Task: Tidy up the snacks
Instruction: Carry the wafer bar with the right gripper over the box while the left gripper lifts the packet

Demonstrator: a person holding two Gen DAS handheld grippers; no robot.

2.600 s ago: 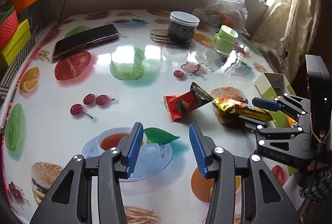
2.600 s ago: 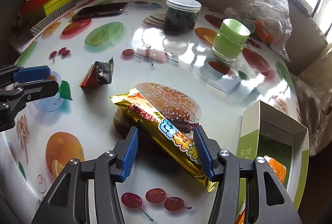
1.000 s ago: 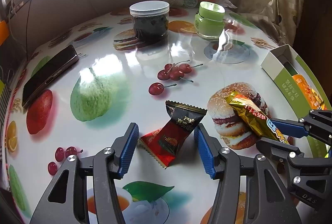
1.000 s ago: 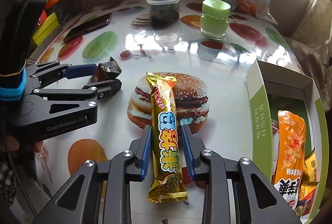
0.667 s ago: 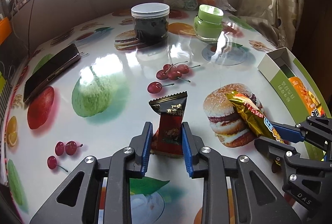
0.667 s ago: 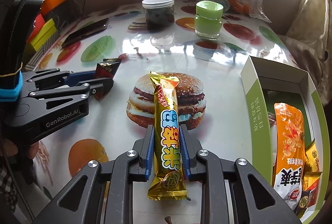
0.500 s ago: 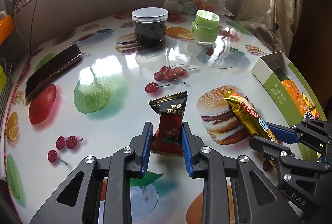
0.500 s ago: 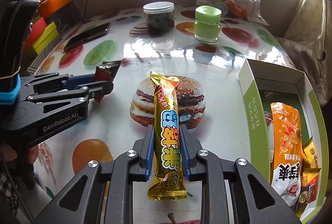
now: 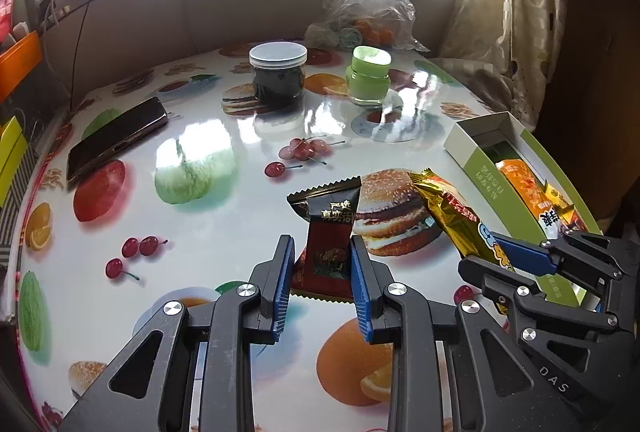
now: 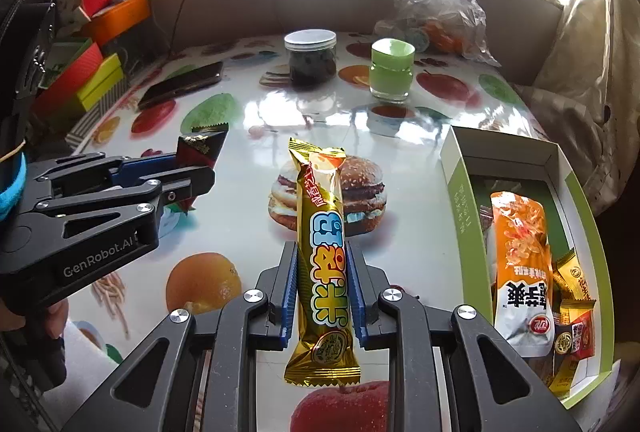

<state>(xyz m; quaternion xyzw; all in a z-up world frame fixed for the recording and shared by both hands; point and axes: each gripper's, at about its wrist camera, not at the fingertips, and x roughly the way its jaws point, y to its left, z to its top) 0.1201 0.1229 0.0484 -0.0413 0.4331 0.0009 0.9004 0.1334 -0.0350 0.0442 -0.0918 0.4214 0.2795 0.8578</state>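
Note:
My left gripper (image 9: 322,260) is shut on a red and black snack packet (image 9: 330,232), held upright a little above the fruit-print table (image 9: 200,232). My right gripper (image 10: 322,264) is shut on a long gold snack bar (image 10: 324,252), also lifted off the table over the printed burger. In the left wrist view the right gripper (image 9: 496,252) with the gold bar (image 9: 448,209) stands at the right. In the right wrist view the left gripper (image 10: 192,167) with the packet (image 10: 200,147) stands at the left. A green and white box (image 10: 460,191) at the right holds several snack packs.
At the back stand a dark jar with a white lid (image 9: 278,75), a green jar (image 9: 368,73) and a clear plastic bag (image 9: 372,11). A phone (image 9: 116,137) lies at the left. Coloured boxes (image 10: 88,75) line the left edge. A curtain (image 9: 520,11) hangs at the right.
Both grippers closed on their snacks, the left on the red packet and the right on the gold bar. Both then rose and drew back from the table with the snacks held.

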